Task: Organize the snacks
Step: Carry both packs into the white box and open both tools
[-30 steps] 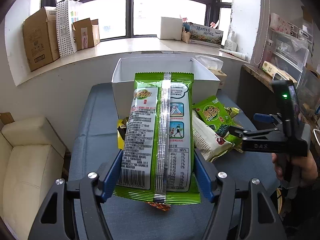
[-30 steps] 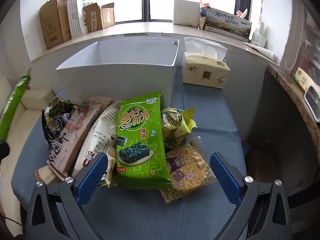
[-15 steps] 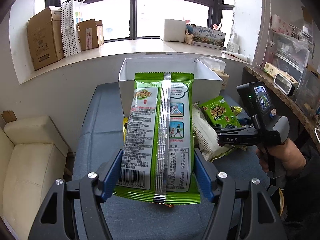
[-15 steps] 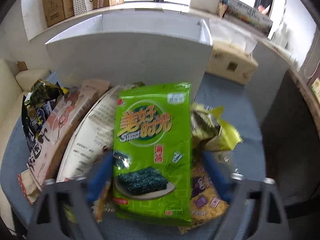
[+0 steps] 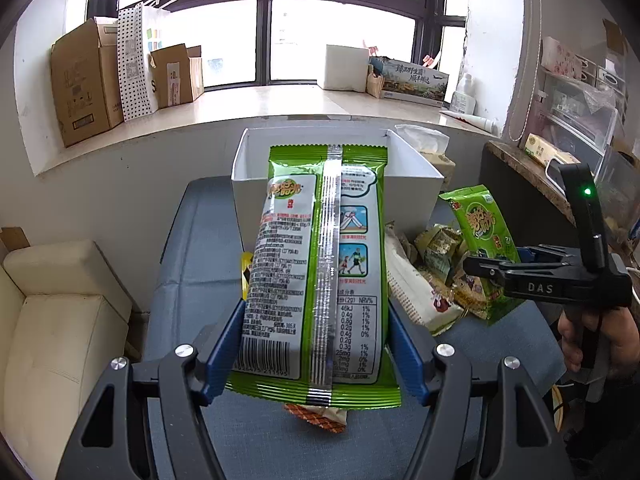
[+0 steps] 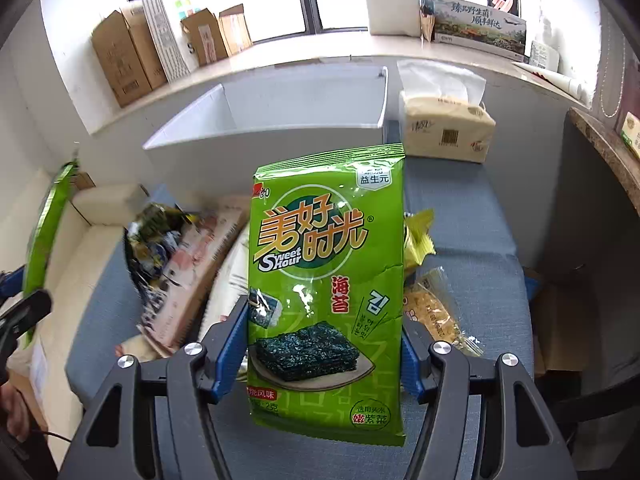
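Green "Sweet Hour" seaweed packet (image 6: 326,280) in right gripper (image 6: 322,344)

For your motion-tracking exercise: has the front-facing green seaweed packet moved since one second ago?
Yes. The seaweed packet has been lifted off the snack pile; its top edge now overlaps the white box behind, clamped between the right gripper fingers.

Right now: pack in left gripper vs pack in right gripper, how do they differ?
Left pack shows its back: seam, barcode, nutrition table. Right pack shows its front: logo, seaweed picture. Shared: both green seaweed packs, each clamped low between blue pads, left gripper and right gripper, raised above the blue table.
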`<action>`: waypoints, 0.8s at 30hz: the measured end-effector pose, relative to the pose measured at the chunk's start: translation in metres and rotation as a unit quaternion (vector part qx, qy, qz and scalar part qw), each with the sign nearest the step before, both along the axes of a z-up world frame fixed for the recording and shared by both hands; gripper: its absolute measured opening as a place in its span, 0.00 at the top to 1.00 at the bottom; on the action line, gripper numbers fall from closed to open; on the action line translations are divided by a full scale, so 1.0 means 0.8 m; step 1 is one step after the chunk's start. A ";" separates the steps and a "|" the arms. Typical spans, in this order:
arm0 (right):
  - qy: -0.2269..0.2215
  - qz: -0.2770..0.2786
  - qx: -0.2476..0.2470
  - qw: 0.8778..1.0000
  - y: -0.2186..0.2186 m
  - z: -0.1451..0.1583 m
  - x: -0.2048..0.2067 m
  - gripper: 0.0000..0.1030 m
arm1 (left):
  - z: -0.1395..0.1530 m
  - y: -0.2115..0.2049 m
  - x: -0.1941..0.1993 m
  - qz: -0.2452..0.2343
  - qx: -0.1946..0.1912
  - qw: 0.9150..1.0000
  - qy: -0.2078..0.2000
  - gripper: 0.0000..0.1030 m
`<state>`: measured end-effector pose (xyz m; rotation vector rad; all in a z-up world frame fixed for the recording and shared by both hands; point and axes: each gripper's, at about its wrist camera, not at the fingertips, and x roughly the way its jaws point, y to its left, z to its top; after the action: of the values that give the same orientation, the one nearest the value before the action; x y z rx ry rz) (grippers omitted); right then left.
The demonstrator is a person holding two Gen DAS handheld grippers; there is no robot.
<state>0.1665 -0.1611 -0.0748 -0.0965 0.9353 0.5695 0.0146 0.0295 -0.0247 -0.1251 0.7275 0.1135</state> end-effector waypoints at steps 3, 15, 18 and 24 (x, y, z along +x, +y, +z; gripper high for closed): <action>-0.004 0.006 0.022 1.000 0.000 0.020 0.010 0.34 | 0.019 0.008 0.020 -0.001 0.005 1.000 -0.013 0.29; -0.018 0.001 0.049 0.999 0.062 0.093 0.150 0.33 | 0.064 0.069 0.220 0.009 0.056 0.998 -0.004 0.29; -0.013 -0.004 0.044 0.999 0.084 0.094 0.202 0.33 | 0.052 0.077 0.274 -0.001 0.058 0.998 0.016 0.29; 0.008 -0.006 0.037 0.999 0.110 0.064 0.267 0.31 | 0.017 0.084 0.345 0.008 0.053 0.996 0.072 0.27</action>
<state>0.3803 -0.0728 -0.0240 -0.0188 0.9293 0.5935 0.2905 0.0970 -0.0111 -0.0215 0.8628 0.1780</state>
